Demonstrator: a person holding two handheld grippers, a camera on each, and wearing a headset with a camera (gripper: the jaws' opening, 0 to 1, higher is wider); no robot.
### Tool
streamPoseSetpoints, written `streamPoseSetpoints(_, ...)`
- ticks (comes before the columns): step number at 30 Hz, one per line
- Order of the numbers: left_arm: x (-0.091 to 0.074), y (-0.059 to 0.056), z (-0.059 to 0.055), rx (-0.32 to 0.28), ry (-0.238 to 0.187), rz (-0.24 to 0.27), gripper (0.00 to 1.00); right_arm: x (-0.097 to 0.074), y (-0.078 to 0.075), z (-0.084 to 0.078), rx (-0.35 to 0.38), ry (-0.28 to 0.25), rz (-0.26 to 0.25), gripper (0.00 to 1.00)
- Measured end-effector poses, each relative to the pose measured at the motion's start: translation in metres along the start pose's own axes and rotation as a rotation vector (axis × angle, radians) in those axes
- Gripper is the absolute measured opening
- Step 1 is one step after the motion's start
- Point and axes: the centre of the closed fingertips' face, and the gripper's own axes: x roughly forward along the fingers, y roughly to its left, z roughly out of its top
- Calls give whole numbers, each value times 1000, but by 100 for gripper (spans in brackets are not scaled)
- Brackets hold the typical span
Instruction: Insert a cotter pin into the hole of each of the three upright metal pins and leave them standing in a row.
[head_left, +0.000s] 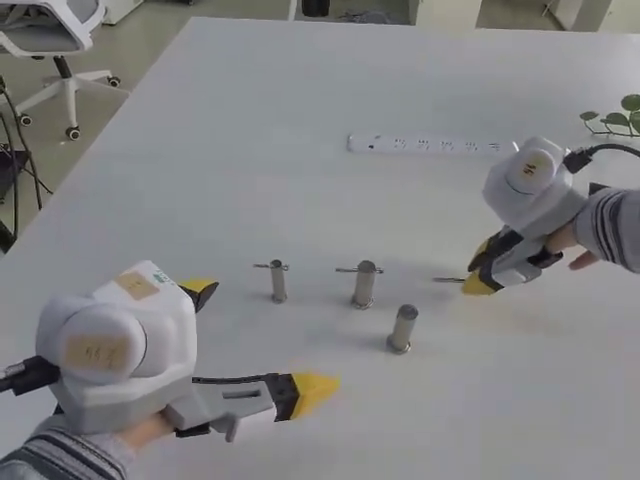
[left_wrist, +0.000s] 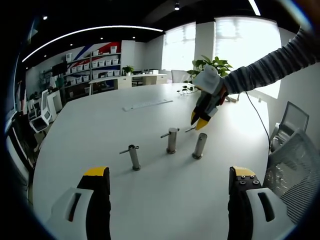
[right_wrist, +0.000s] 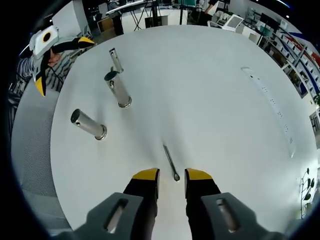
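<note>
I take the bare metal pin (head_left: 402, 328) as my reference. It is a short silver cylinder, upright on a flanged foot on the white surface (head_left: 300, 150), and nothing passes through its top. In the head view it stands a little nearer to me than the other two, out of their line.

Just left of it and slightly farther off is the middle metal pin (head_left: 364, 285), also upright. A thin cotter pin runs through its head and sticks out sideways. Farther left of the bare pin, in line with the middle one, the far metal pin (head_left: 278, 281) looks the same, with its wire crosspiece through the top.

To the right of the bare pin, and near it, is the loose cotter pin (right_wrist: 170, 162), a slim grey wire with a small loop at the end nearest the right hand-held gripper (right_wrist: 171, 175). That end sits between the yellow tips. The jaws are drawn close with a narrow gap between them. I cannot tell whether they actually pinch the wire or whether it lies on the surface.

The left hand-held gripper (head_left: 258, 339) is on the near left of the bare pin, well apart from it. Its jaws are spread wide and hold nothing.

Beyond the bare pin, a white power strip (head_left: 425, 145) lies flat.
</note>
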Motion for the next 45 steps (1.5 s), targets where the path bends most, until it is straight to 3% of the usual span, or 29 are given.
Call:
streamPoseSetpoints(14,-2,2,2,-15,25,-2,99,3,-4,-5,-34,44,12,7)
streamPoseSetpoints(19,-1,3,3,-22,23,-1,99,4,1,-5,-126,82,8,3)
streamPoseSetpoints(28,-2,3,5,-21,21,-4,98,4,0,-5,-126,98,17,2)
streamPoseSetpoints(30,-2,3,6,-17,21,-4,98,4,-3,-5,-154,105,-9,0)
streamPoseSetpoints(33,-1,4,6,-15,24,-2,98,5,-2,-5,-140,108,-7,0)
streamPoseSetpoints(40,-2,3,6,-20,26,-1,97,3,-2,-5,-163,89,-20,0)
streamPoseSetpoints(45,-6,2,8,-20,22,-1,97,-6,-2,3,-160,40,-44,0)
